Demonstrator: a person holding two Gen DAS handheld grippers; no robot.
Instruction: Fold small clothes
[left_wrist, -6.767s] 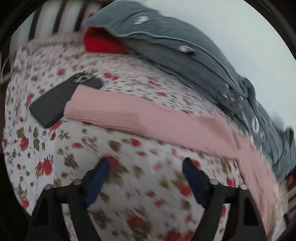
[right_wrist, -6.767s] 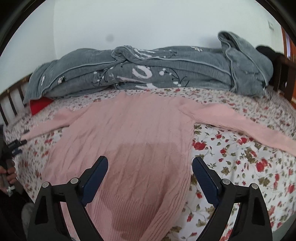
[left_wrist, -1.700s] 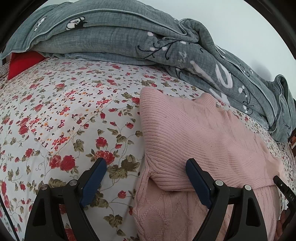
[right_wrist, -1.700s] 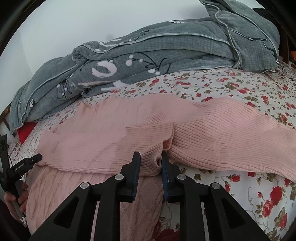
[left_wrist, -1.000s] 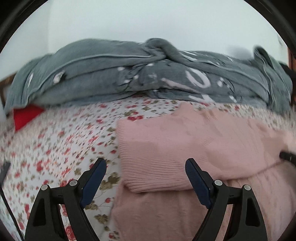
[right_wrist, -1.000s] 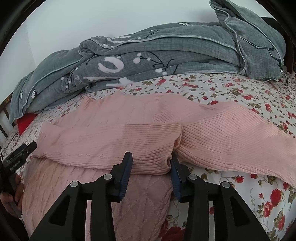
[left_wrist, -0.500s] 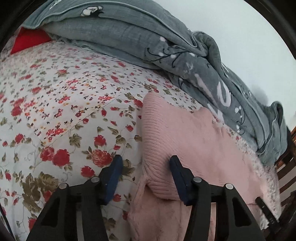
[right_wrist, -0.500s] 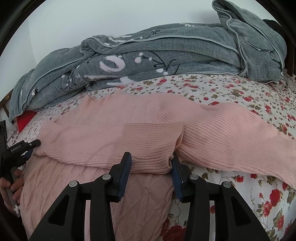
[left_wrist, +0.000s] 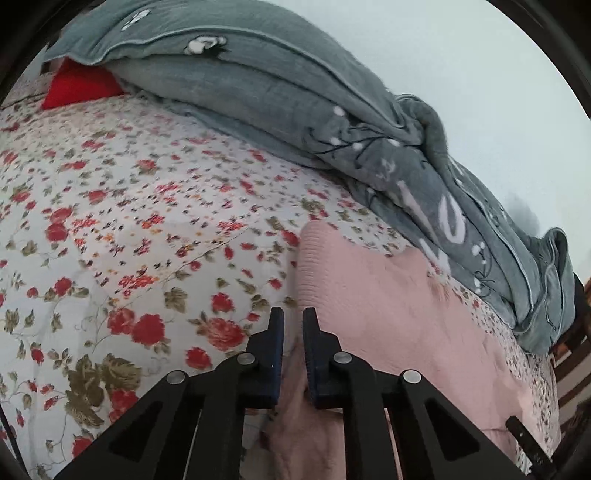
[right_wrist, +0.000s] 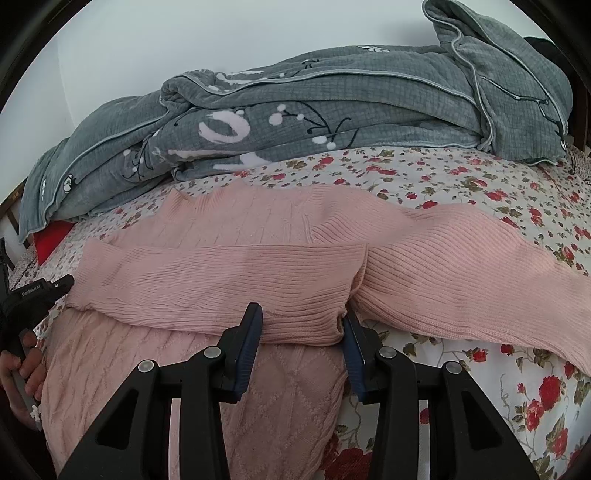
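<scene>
A pink knitted sweater (right_wrist: 229, 236) lies on the flowered bed sheet (right_wrist: 461, 184). One sleeve (right_wrist: 221, 284) is folded across the body; the other sleeve (right_wrist: 461, 266) stretches out to the right. My right gripper (right_wrist: 301, 321) is open, its jaws on either side of the folded sleeve's cuff. In the left wrist view my left gripper (left_wrist: 293, 325) is shut on the sweater (left_wrist: 369, 302) at its left edge, with pink fabric bunched between the jaws. The left gripper also shows in the right wrist view (right_wrist: 55, 288) at the sweater's left edge.
A grey quilted blanket (right_wrist: 332, 107) is heaped along the far side of the bed against a white wall. A red cushion (left_wrist: 79, 85) lies at the far left under the blanket. Wooden bed rails (left_wrist: 576, 354) stand at the right.
My left gripper has closed from half open onto the sweater's left edge. My right gripper has stayed open at the folded cuff. The sweater has barely moved.
</scene>
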